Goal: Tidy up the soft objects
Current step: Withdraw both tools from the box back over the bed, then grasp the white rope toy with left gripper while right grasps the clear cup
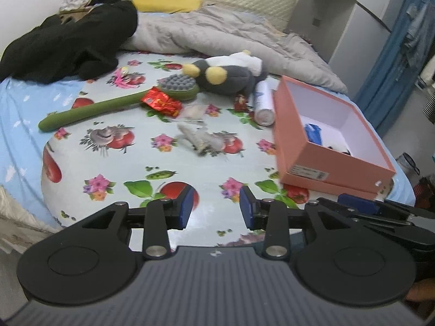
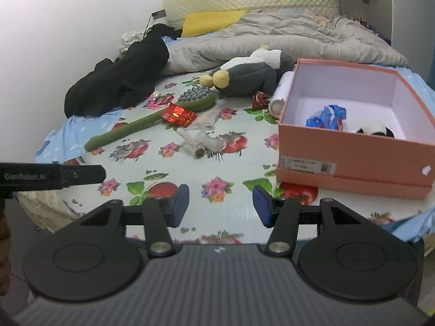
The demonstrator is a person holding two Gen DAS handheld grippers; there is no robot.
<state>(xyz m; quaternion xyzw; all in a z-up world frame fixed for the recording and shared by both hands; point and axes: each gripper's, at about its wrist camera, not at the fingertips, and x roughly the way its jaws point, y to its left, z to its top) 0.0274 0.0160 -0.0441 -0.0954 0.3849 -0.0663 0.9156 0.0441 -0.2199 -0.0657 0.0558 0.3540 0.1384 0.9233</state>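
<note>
Both grippers hang over the near edge of the bed (image 1: 114, 163), each with its jaws apart and nothing between them: the left gripper (image 1: 216, 210) and the right gripper (image 2: 220, 206) are both well short of the clutter. The main soft thing, a grey and white plush toy (image 1: 231, 74) with yellow feet, lies on its side at the far end of the flowered sheet, touching the head of a green long-handled massage brush (image 1: 119, 102) and just beside a white tube (image 1: 263, 103) that rests against the pink shoebox (image 2: 353, 152). The box stands open at the right, already holding a blue wrapper (image 2: 326, 115) and a small black and white soft item (image 2: 376, 130). The risk, as I judge it, lies in the crowding. A reach for the plush could catch the brush head or knock the tube so that it rolls off. A pinch on loose fur alone may let the toy sag and slip on the way to the box. The box sits near the bed's corner, so a push against its wall might slide it toward the edge. The red foil packet (image 1: 161, 103) and the crumpled clear wrapper (image 1: 201, 138) lie in the path of any reach and could be dragged along. The black garment (image 1: 70, 43) and the grey quilt (image 1: 231, 32) are bulky and would likely spill out of one gripper.
</note>
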